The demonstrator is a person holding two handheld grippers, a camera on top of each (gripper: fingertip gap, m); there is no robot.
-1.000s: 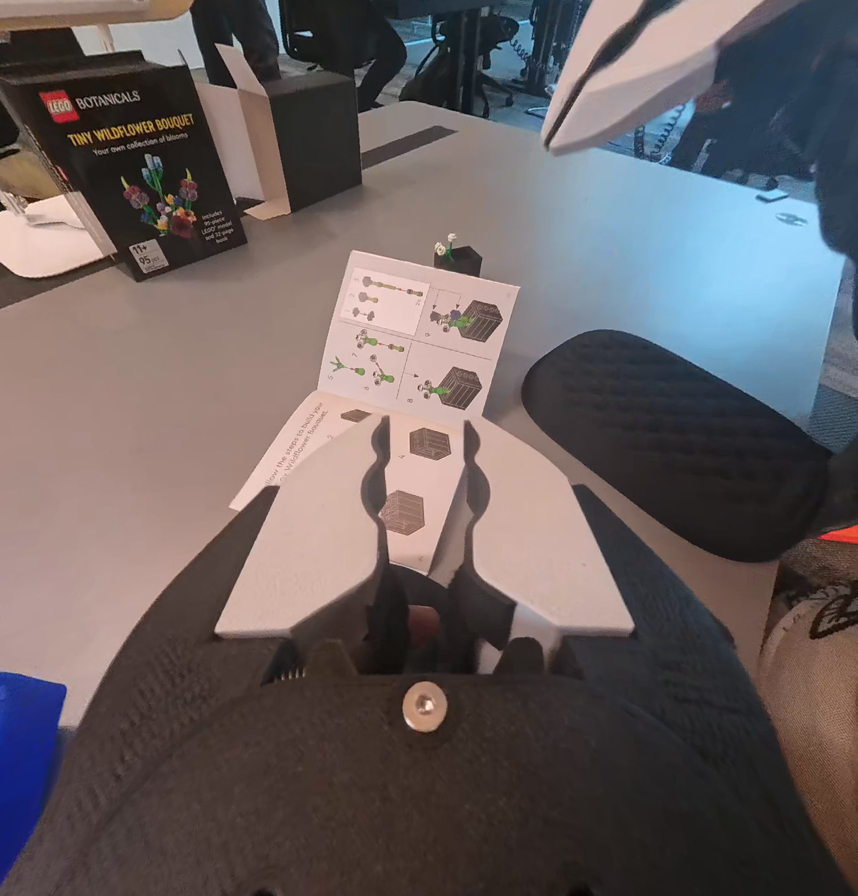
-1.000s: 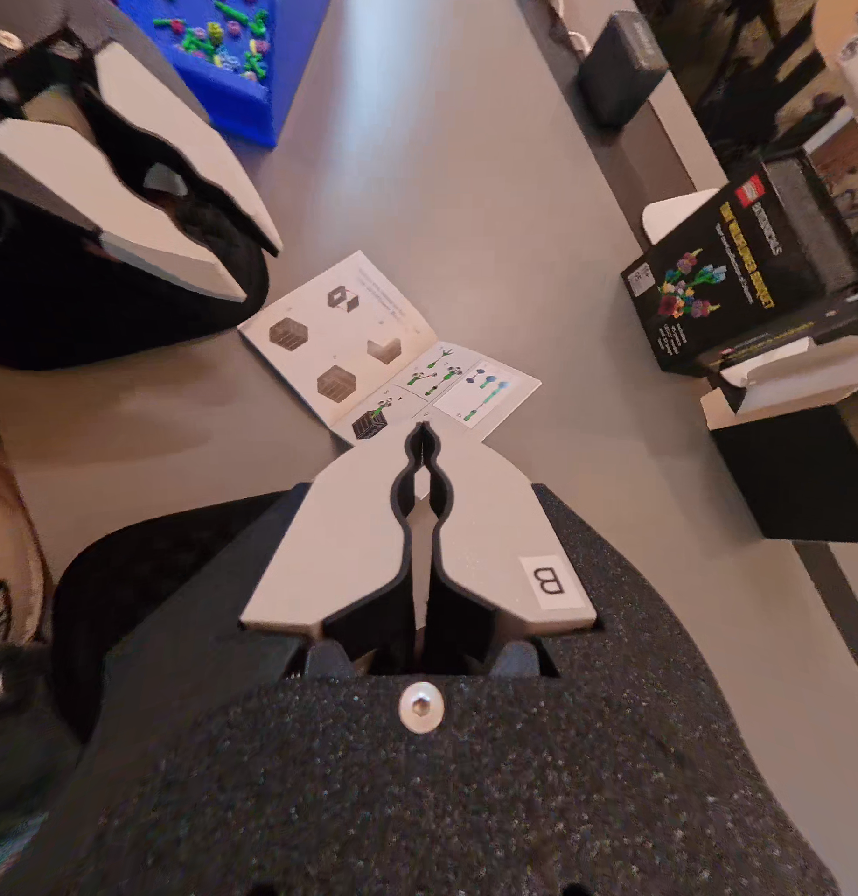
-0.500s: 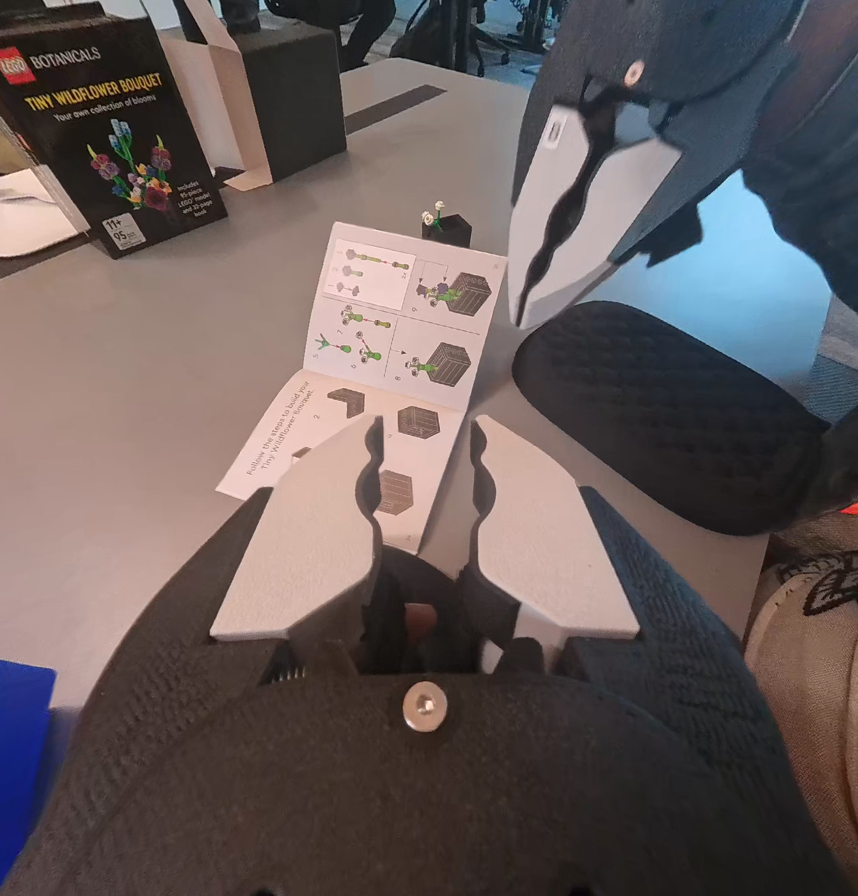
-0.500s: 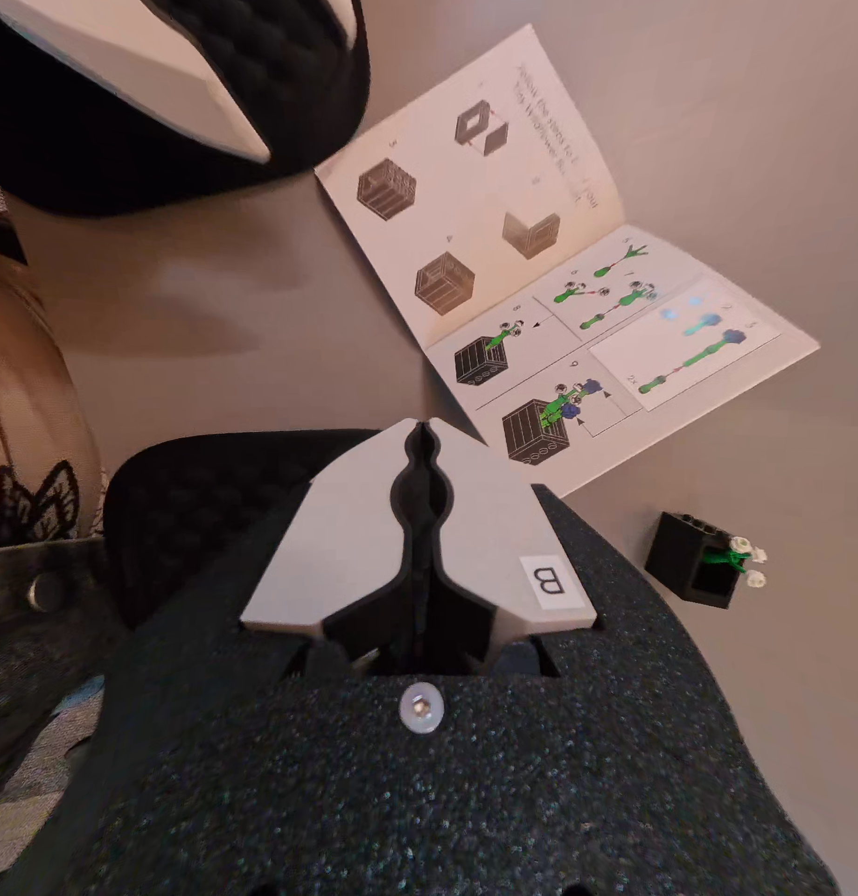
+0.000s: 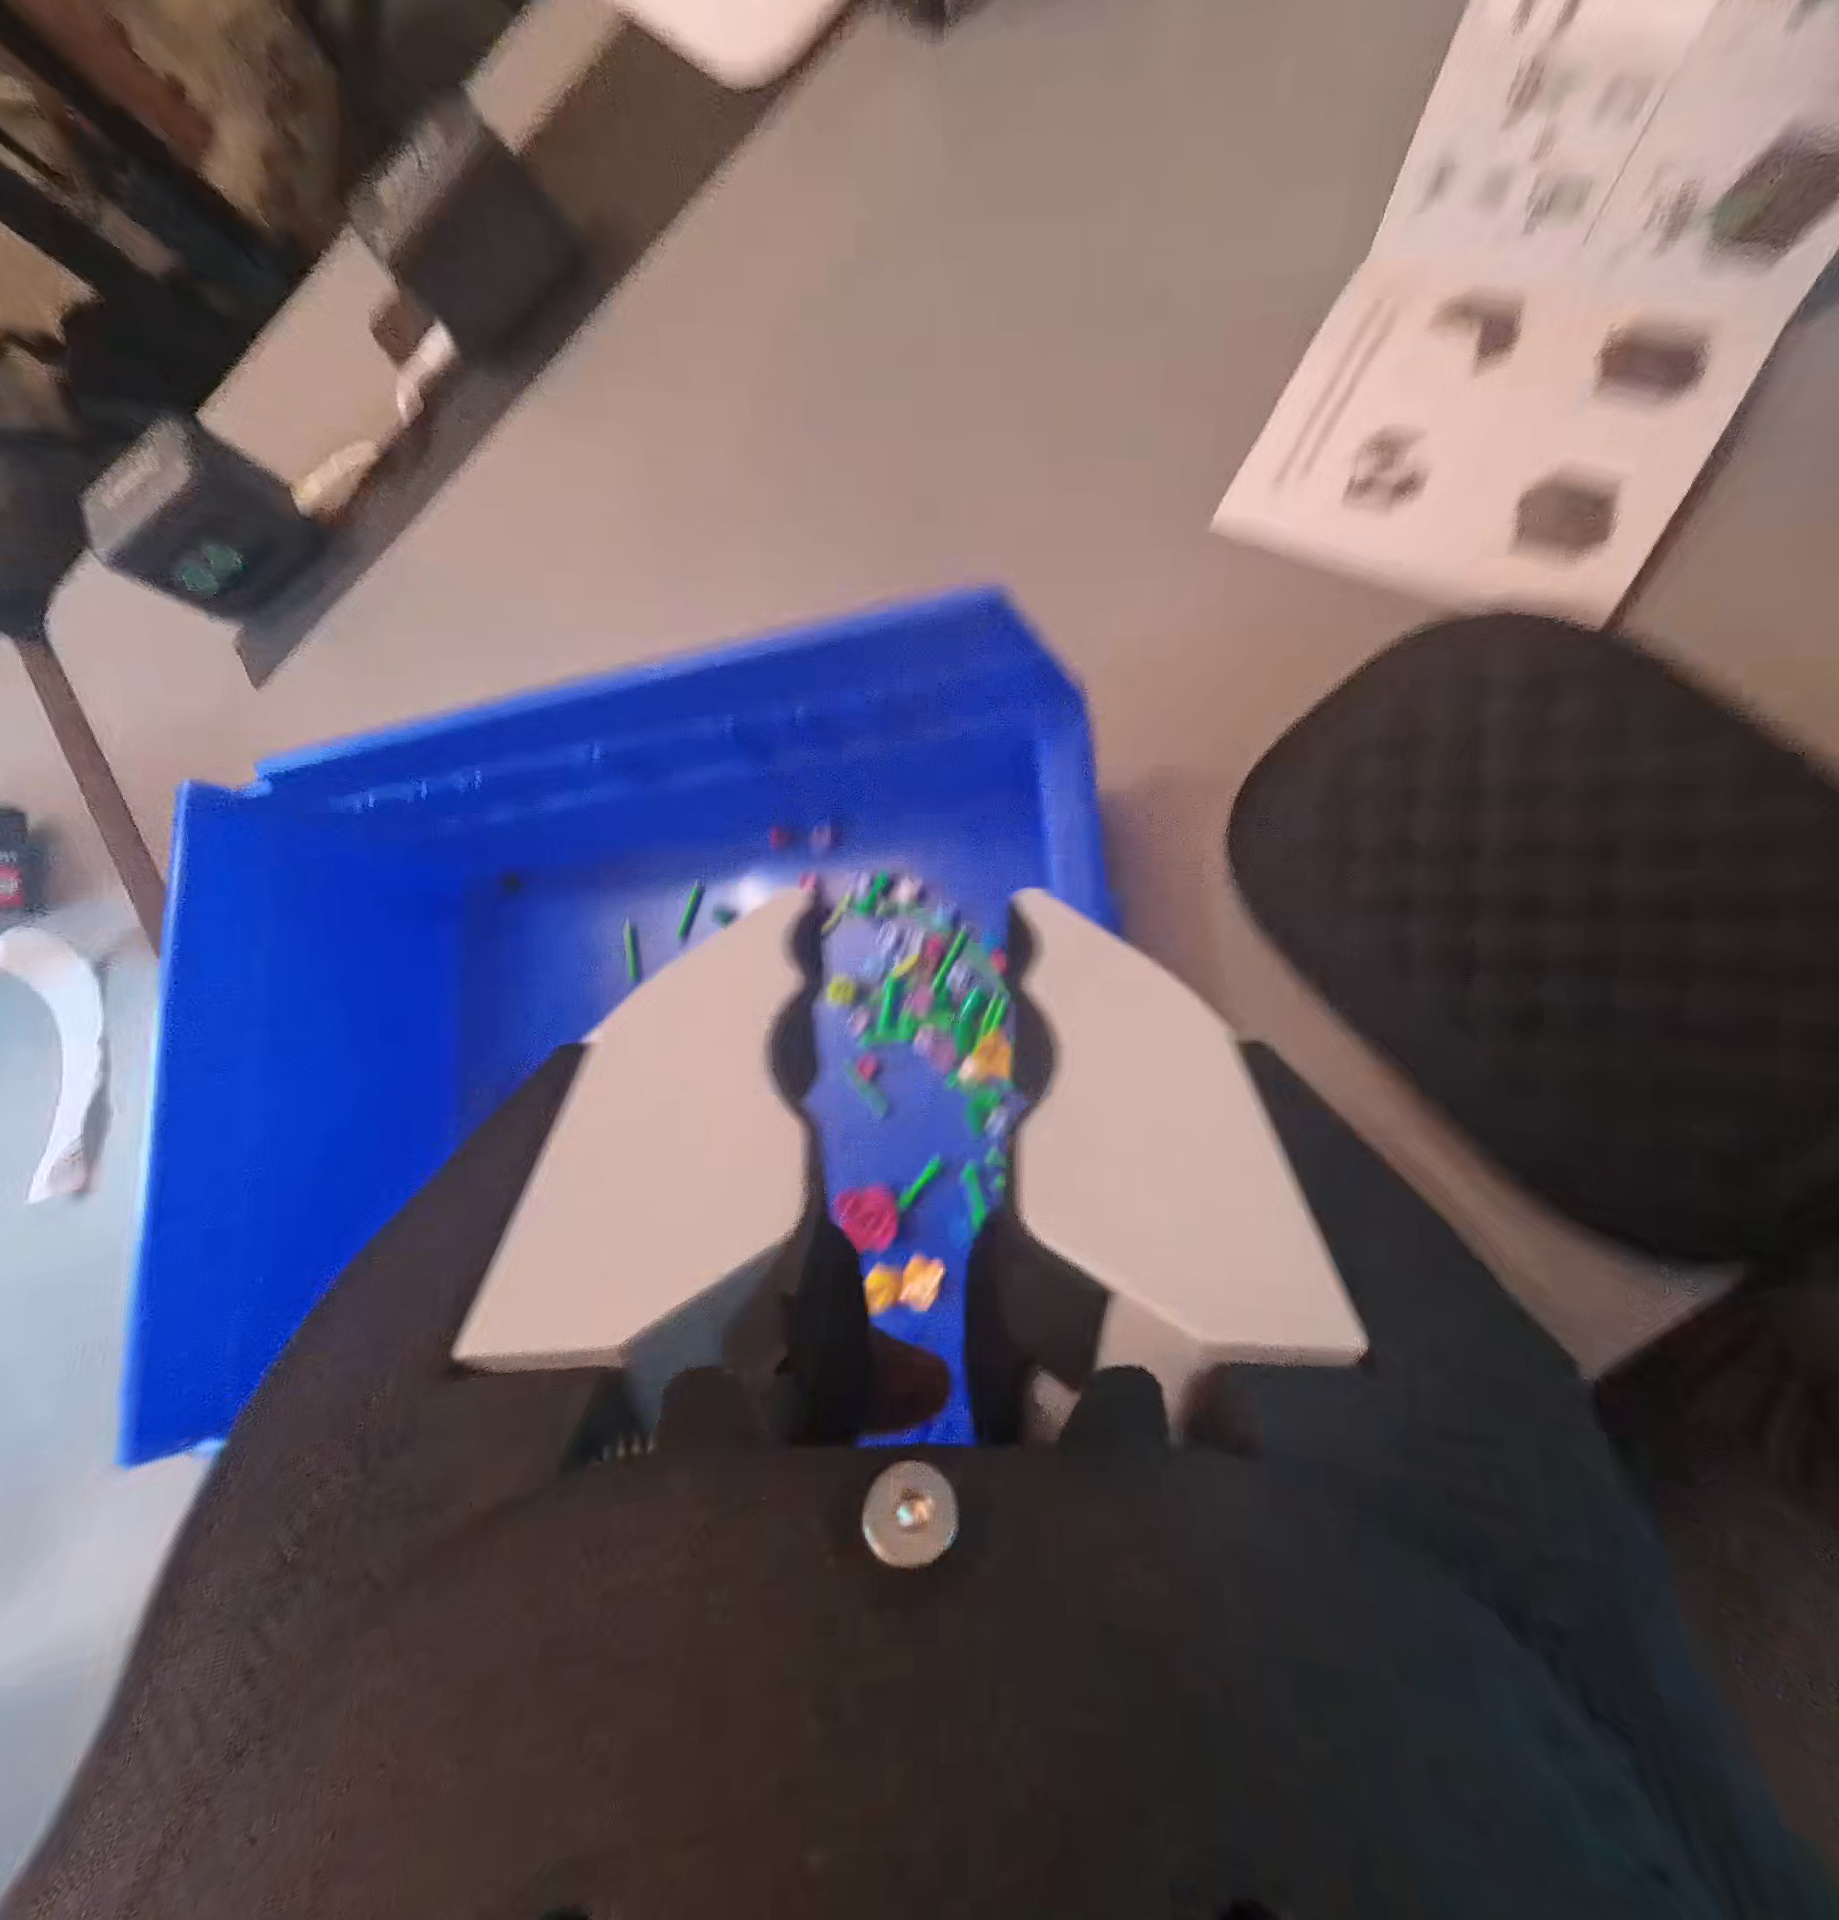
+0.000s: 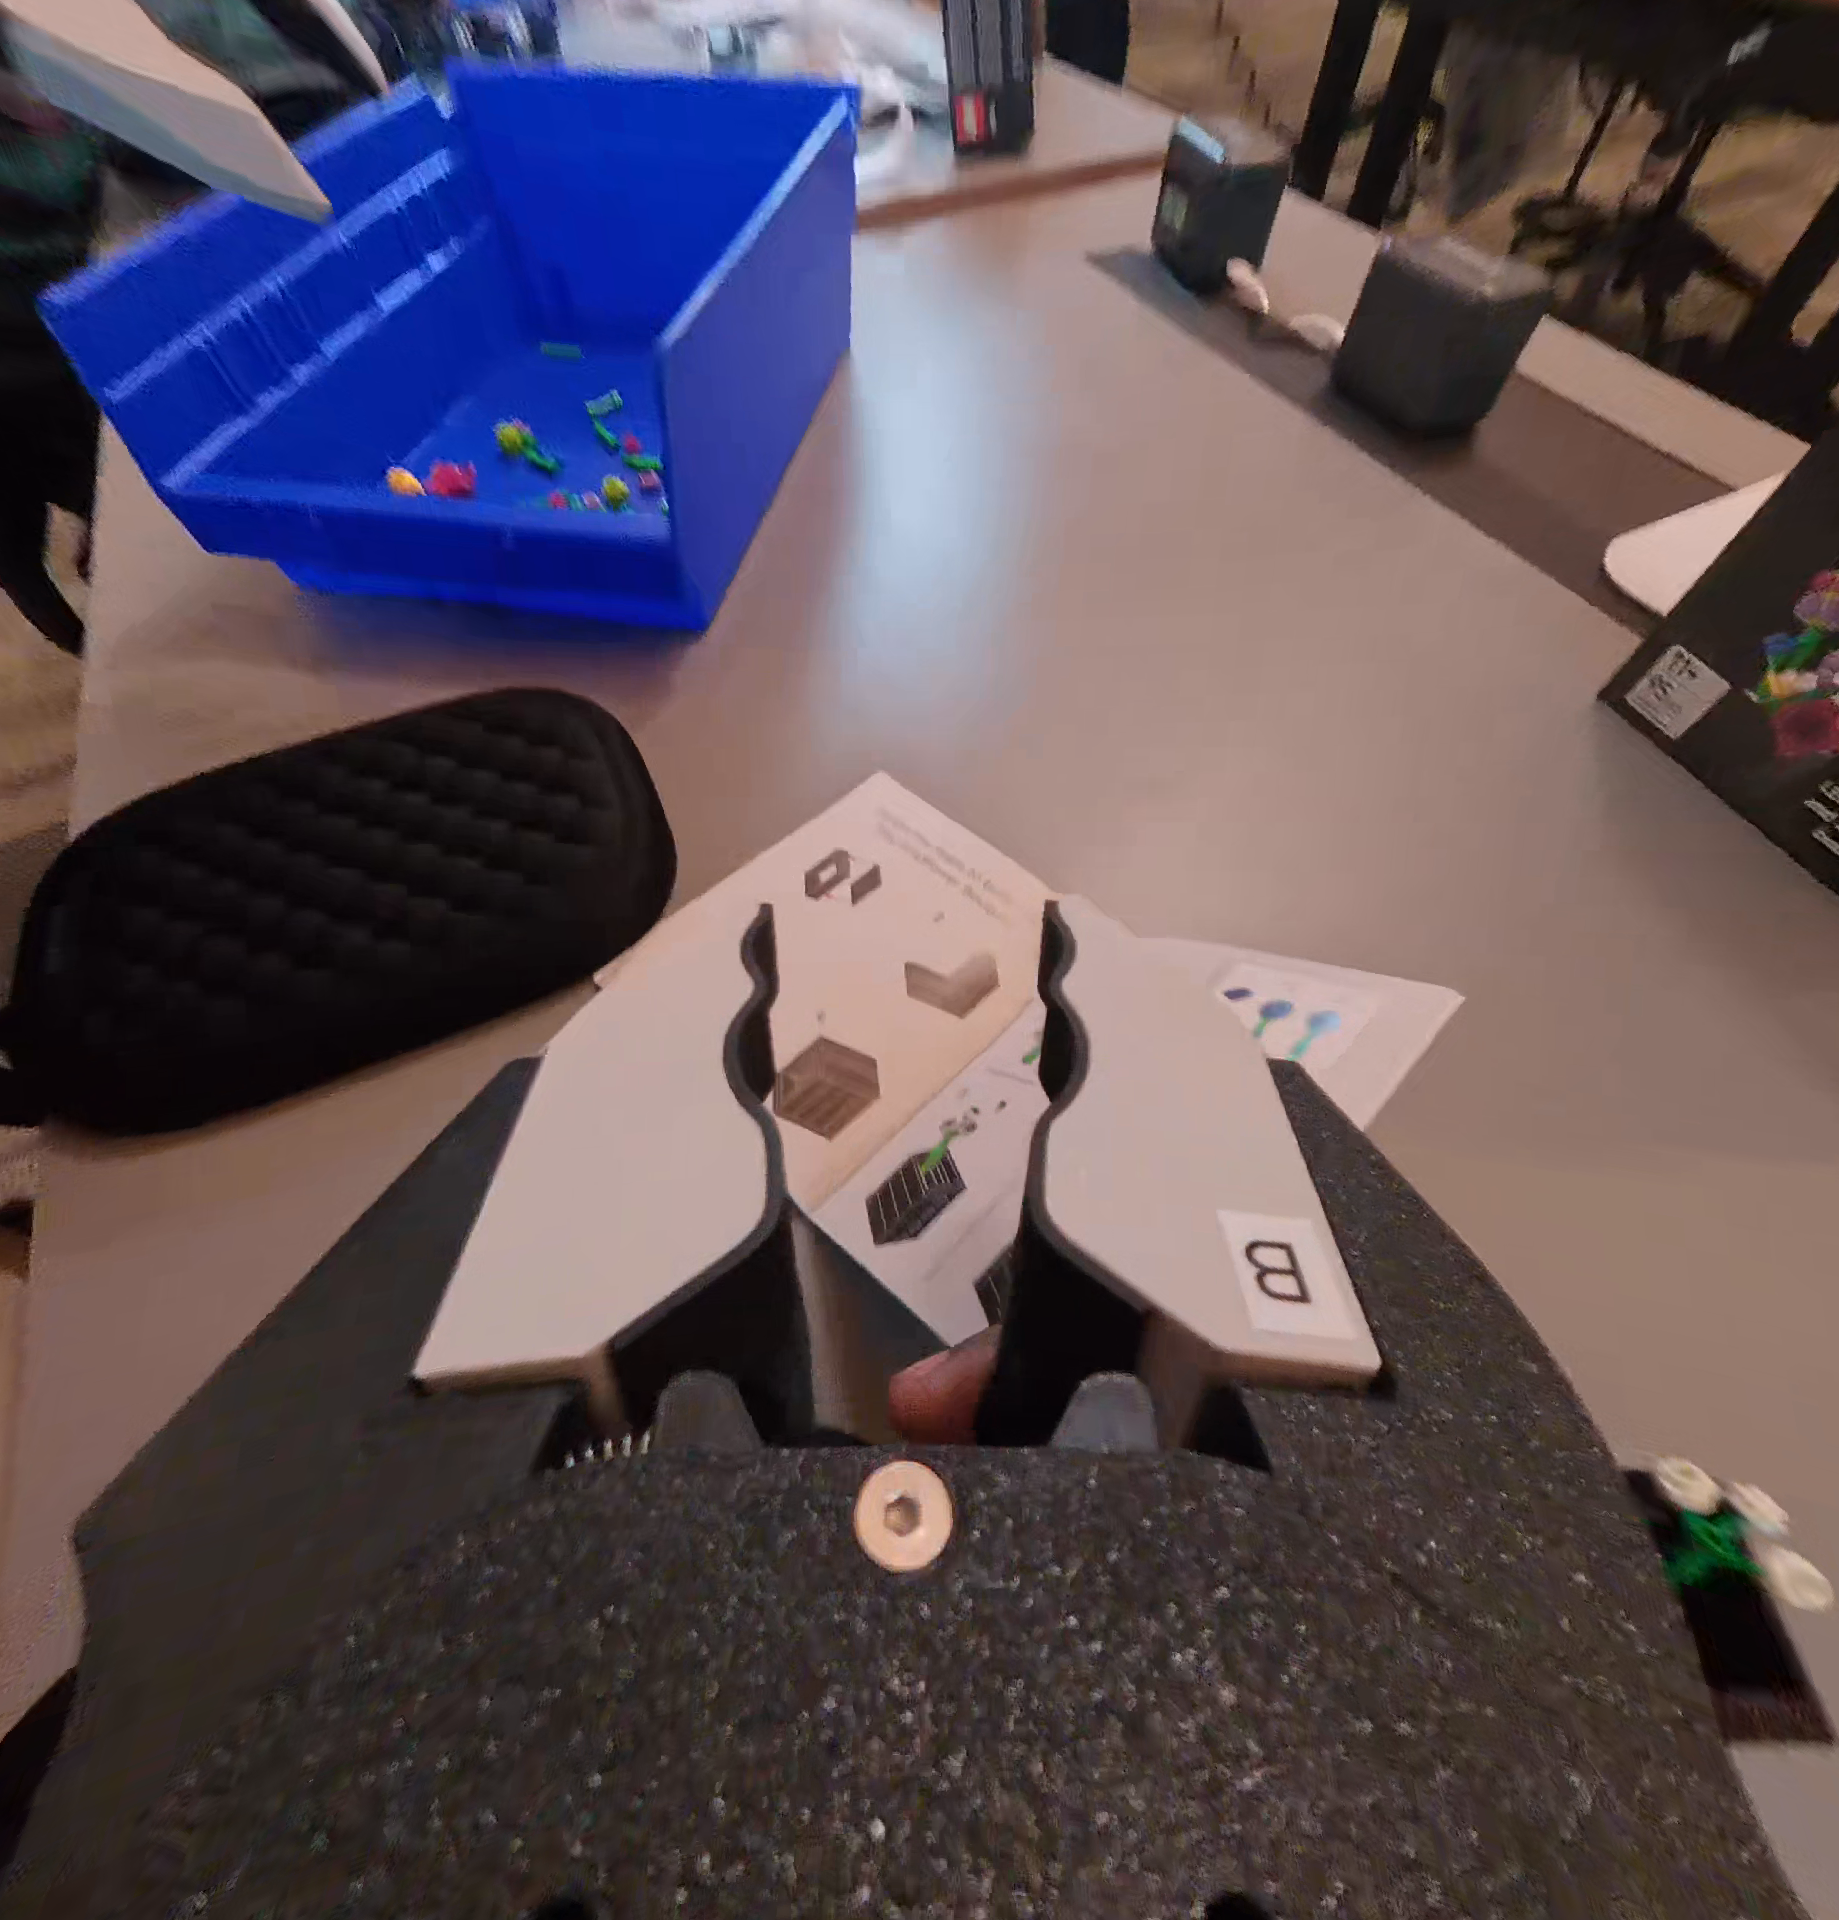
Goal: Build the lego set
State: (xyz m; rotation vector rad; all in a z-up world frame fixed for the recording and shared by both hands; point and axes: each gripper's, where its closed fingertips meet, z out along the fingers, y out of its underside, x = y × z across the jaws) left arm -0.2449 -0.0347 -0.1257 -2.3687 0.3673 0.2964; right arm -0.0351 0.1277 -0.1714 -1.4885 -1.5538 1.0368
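Observation:
My left gripper (image 5: 910, 914) is open and empty, held above a blue bin (image 5: 302, 1039) with several small loose coloured lego pieces (image 5: 925, 1018) on its floor. My right gripper (image 6: 904, 920) is open and empty above the open instruction booklet (image 6: 1320, 1018). The bin (image 6: 759, 364) also shows far left in the right wrist view, with the left gripper's finger (image 6: 167, 125) above it. A black lego cube with a green stem and white flowers (image 6: 1725, 1558) sits at the right edge, beside my right gripper's body. The left wrist view is blurred.
A black padded wrist rest (image 6: 333, 894) lies at the table's front edge, between bin and booklet. The lego set box (image 6: 1788, 686) stands at the right. Small dark boxes (image 6: 1434, 343) and a white stand base (image 6: 1684, 551) sit along the far side. The left gripper's tips are roughly 25 cm from the right gripper's.
My left gripper has swung left from the booklet to over the blue bin. My right gripper has opened and tilted up, now over the booklet with the lego cube at its right side.

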